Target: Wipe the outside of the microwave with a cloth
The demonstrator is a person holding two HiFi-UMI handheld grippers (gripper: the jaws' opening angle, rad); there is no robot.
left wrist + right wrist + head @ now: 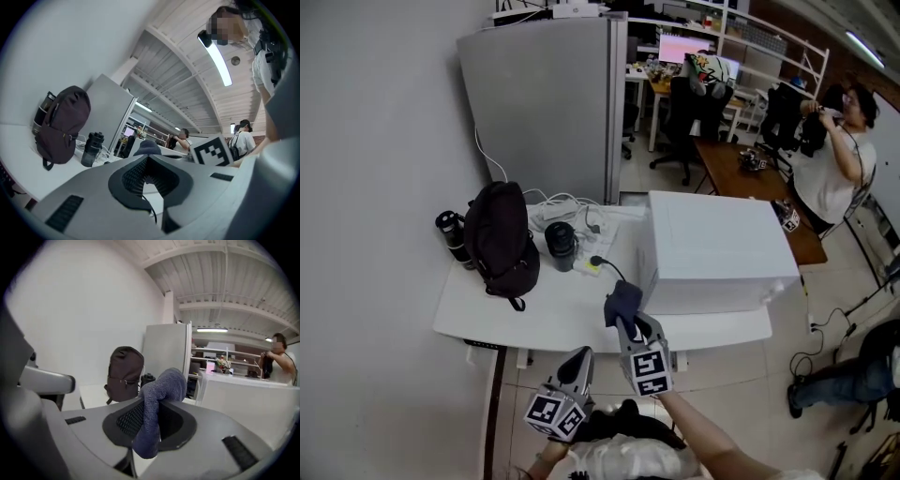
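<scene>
The white microwave [717, 248] stands on the right half of the white table [487, 314]; in the right gripper view the microwave [243, 399] fills the right side. My right gripper [628, 323] is shut on a dark blue cloth [622, 302], just off the microwave's near-left corner, not touching it. In the right gripper view the cloth [164, 383] bulges above the right gripper [157, 401] and hangs below it. My left gripper [579, 361] hovers lower left, before the table edge. The left gripper [146, 158] is shut, holding nothing.
A dark backpack [502, 239] sits on the table's left part, with a black bottle [452, 234] behind it and a black flask [562, 246] beside it. Cables and a power strip [572, 211] lie at the back. A grey partition [548, 103] rises behind. A person [839, 150] stands far right.
</scene>
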